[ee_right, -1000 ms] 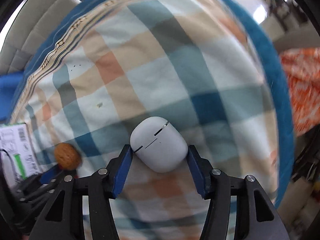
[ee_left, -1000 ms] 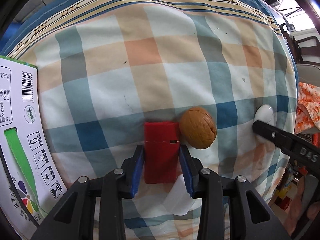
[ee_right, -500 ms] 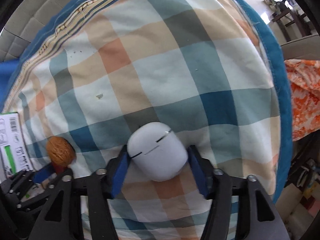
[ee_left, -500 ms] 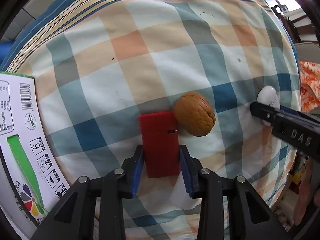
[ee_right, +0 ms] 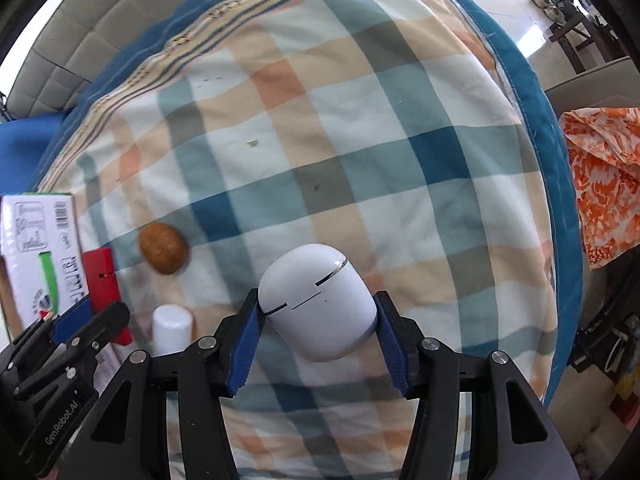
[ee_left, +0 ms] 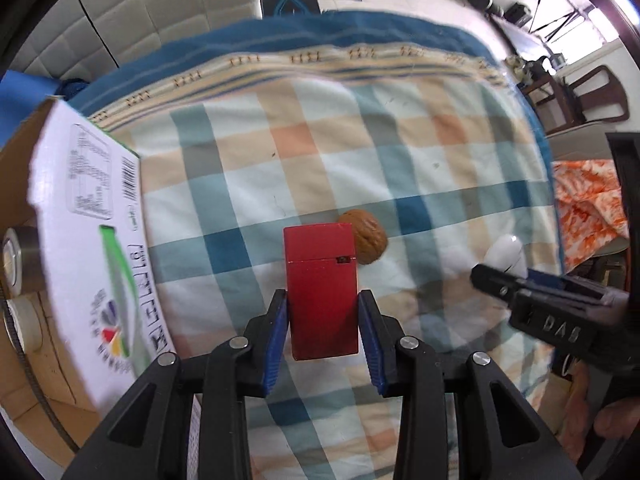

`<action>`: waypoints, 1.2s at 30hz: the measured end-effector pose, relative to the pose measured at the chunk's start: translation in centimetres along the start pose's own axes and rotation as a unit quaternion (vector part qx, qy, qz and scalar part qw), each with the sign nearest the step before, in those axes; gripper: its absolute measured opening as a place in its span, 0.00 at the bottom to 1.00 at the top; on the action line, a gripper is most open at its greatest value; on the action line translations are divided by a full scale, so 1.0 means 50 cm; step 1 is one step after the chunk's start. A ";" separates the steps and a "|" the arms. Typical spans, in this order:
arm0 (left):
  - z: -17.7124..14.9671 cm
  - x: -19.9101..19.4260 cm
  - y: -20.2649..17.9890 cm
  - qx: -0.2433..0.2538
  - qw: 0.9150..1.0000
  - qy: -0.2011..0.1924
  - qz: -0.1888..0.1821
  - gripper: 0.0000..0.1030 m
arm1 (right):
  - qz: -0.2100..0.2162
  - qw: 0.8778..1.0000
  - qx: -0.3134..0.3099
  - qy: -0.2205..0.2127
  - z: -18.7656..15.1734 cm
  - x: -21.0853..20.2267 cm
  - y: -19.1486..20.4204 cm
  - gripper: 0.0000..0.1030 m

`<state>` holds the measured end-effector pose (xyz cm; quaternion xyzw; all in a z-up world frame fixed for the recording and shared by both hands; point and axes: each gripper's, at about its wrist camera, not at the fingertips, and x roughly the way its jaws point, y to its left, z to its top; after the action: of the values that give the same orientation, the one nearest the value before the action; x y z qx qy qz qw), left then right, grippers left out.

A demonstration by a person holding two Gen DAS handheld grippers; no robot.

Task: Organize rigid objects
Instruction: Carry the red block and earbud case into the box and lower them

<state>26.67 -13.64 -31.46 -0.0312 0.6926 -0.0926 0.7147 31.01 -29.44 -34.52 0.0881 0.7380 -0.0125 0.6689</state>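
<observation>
The left gripper has its blue-padded jaws pressed against both long sides of a red lighter, which stands up between them with its cap end pointing away and its lower edge clear of the plaid cloth. Just past the lighter's far right corner lies a walnut on the cloth — the lighter hides part of it from the left wrist view. To the left sits a cardboard box whose white printed flap, with barcode and green stripe, faces the camera; a roll of tape shows inside it at the picture's edge.

The right gripper is clamped on a white earbud case, its pads touching the case's left and right sides, the case tilted with its lid seam running diagonally. In the left wrist view this same gripper enters from the right with the white case at its tip. From the right wrist view, a white cylinder stands on the cloth near the left gripper, between the red lighter and the case, and the walnut lies beyond it

Farther off, the cloth's blue border meets a grey padded sofa back, and an orange patterned fabric hangs at the right
</observation>
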 end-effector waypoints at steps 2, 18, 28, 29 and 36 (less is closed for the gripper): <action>-0.014 -0.034 -0.001 0.000 1.000 -0.015 -0.003 0.31 | 0.000 1.000 -0.007 -0.010 -0.013 -0.023 0.018 0.55; -0.068 -0.209 0.154 -0.041 0.994 -0.101 -0.024 0.30 | 0.014 0.993 -0.071 -0.097 -0.164 -0.218 0.200 0.55; -0.139 -0.286 0.375 -0.095 0.988 -0.120 -0.009 0.09 | 0.067 0.985 -0.141 -0.080 -0.235 -0.200 0.450 0.55; -0.148 -0.279 0.400 -0.102 0.988 -0.116 -0.004 0.09 | 0.072 0.984 -0.147 -0.072 -0.241 -0.183 0.476 0.55; -0.193 -0.212 0.546 -0.160 0.984 -0.080 0.002 0.09 | 0.082 0.981 -0.174 -0.016 -0.273 -0.053 0.615 0.55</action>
<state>19.25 15.83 -26.14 -0.1510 0.6395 0.0231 0.7535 22.33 2.36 -27.43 0.0308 0.7082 0.1697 0.6846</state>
